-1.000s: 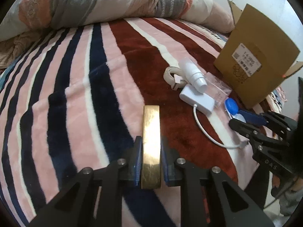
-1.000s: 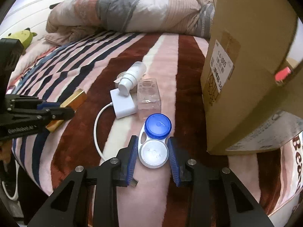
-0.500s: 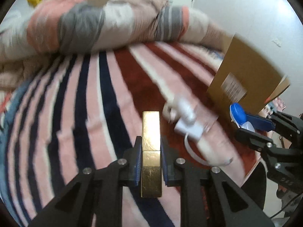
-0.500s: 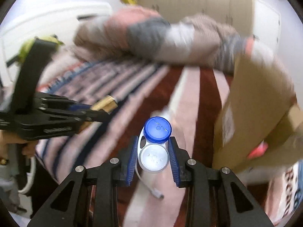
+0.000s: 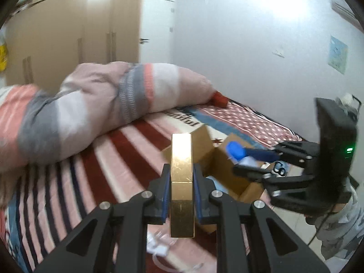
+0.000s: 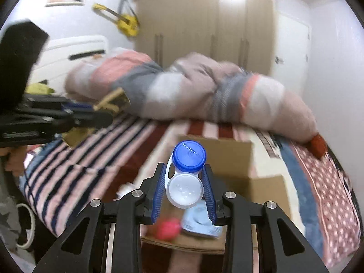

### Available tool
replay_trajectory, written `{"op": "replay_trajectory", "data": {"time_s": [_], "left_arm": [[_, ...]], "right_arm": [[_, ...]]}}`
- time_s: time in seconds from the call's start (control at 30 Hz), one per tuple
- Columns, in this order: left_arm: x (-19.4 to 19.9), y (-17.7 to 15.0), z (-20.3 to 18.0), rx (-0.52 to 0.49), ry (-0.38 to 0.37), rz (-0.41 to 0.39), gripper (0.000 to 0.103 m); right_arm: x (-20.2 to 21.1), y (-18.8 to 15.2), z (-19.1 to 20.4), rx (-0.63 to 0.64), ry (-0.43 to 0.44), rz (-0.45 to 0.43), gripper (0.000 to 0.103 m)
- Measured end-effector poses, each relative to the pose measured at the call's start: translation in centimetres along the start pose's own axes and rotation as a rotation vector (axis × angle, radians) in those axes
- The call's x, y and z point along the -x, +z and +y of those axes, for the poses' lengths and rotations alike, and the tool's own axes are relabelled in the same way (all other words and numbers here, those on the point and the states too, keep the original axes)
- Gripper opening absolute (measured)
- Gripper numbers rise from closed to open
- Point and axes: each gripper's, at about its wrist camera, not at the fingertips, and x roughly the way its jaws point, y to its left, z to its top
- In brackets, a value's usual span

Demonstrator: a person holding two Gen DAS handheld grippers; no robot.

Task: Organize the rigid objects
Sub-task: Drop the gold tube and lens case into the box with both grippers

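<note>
A long gold-coloured rectangular box [image 5: 182, 182] stands upright on its edge between the blue pads of the left gripper [image 5: 182, 192], which is closed tight against both its flat sides and holds it in the air above the striped red, pink and navy blanket [image 5: 68, 182] on the bed. The right gripper [image 6: 184, 191] is clamped on a contact lens case with one blue screw cap and one white cap [image 6: 186, 173], carrying it over the open brown cardboard box [image 6: 229, 159] that sits on the bed. Inside that box lie a pink round object [image 6: 168, 228] and a pale blue packet [image 6: 200, 223]. A rolled striped quilt [image 6: 204, 93] lies behind, before tall brown wardrobe doors [image 6: 193, 22]
</note>
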Motion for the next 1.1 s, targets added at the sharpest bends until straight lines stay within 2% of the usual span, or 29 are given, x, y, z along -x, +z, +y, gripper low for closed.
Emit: {"op": "replay_trajectory", "data": {"time_s": [0.13,0.33,0.6,0.77,0.93,1.1], "left_arm": [[-5.3,2.0,-2.8,-0.01,-0.094,0.104,0.015],[-10.4,1.8,-4.7,-0.029,-0.076,0.212,0.015],[-14.0,0.5,-5.1,-0.044,-0.04,0.293,0.016],[-14.0,0.4,-5.1,-0.056,-0.025,0.296,0.015],[-12.8,0.5,-4.8,-0.045,-0.021,0.266,0.017],[-8.4,1.0,-3.5,-0.03,0.005,0.168,0.048]], "right_arm": [[-2.2,-0.9,-3.4,-0.019,-0.049,0.072,0.028],[-3.9,-2.7,-5.0,0.013,-0.079,0.143,0.028],[-4.4,-4.1,-6.3,-0.031,-0.05,0.151,0.034],[-4.3,-4.0,-6.4,-0.038,-0.048,0.141,0.034],[-3.9,-3.9,-6.3,-0.056,-0.032,0.138,0.036],[-3.0,-3.2,-5.1,-0.038,-0.024,0.126,0.036]]}}
